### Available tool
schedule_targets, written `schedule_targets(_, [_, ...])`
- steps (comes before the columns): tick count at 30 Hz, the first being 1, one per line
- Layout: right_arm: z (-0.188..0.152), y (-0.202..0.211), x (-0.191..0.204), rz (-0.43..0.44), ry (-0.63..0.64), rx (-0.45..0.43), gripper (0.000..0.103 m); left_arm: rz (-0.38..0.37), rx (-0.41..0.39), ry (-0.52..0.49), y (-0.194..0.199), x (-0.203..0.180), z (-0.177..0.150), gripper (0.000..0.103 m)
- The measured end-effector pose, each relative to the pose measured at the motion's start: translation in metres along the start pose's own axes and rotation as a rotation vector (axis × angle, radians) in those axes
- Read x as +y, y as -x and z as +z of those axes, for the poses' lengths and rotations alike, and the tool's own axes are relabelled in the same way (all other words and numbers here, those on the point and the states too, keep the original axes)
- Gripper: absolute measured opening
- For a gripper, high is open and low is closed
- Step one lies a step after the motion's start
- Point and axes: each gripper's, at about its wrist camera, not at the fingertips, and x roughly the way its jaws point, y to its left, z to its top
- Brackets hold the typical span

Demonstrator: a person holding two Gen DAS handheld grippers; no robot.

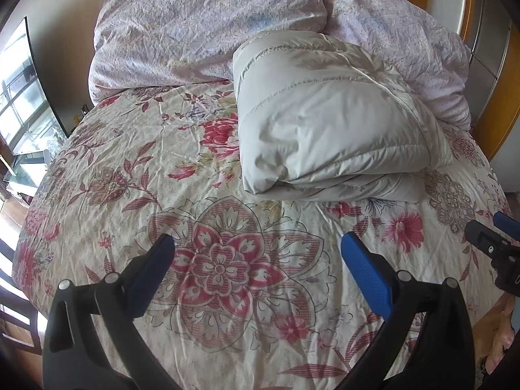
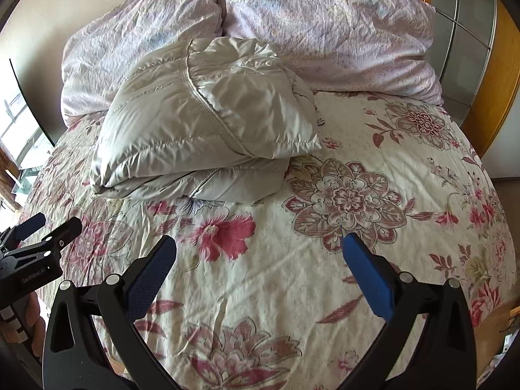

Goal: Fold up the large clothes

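Puffer jacket, pale grey and quilted, sits folded into a thick bundle on the bed, over on the far side, its far edge touching the pink-lilac pillows stacked along the headboard end. From the right wrist view the same bundle lies far and to the left, layers stacked, one stitched seam running diagonally across the top fold. Under it, the floral bedspread spreads out, cream with red and pink blooms, creased all over. Left hand-held gripper hangs above the near part of the spread, blue pads well apart, nothing between them. Right hand-held gripper does likewise, fingers spread wide, holding nothing, well short of the jacket. Each one peeks into the other's view at the edge. A wooden wardrobe frame stands at the far right, and a window glows on the left.
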Motion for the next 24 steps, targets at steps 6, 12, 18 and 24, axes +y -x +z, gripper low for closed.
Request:
schedule_targets(6, [-0.001,0.013,0.005,0.016,0.015,0.010,0.102,-0.018,0.036,-0.002,0.006,-0.003,0.001,0.101])
schedule_targets(12, [0.000,0.025,0.006,0.031,0.020,0.016,0.102,-0.046,0.058,-0.011,0.014,-0.003,0.001,0.101])
schedule_targets(18, [0.000,0.025,0.004,0.046,0.006,0.050,0.102,-0.066,0.062,-0.019,0.021,-0.007,0.002,0.101])
schedule_targets(24, [-0.001,0.024,0.001,0.050,-0.003,0.066,0.102,-0.086,0.067,-0.025,0.024,-0.009,0.003,0.101])
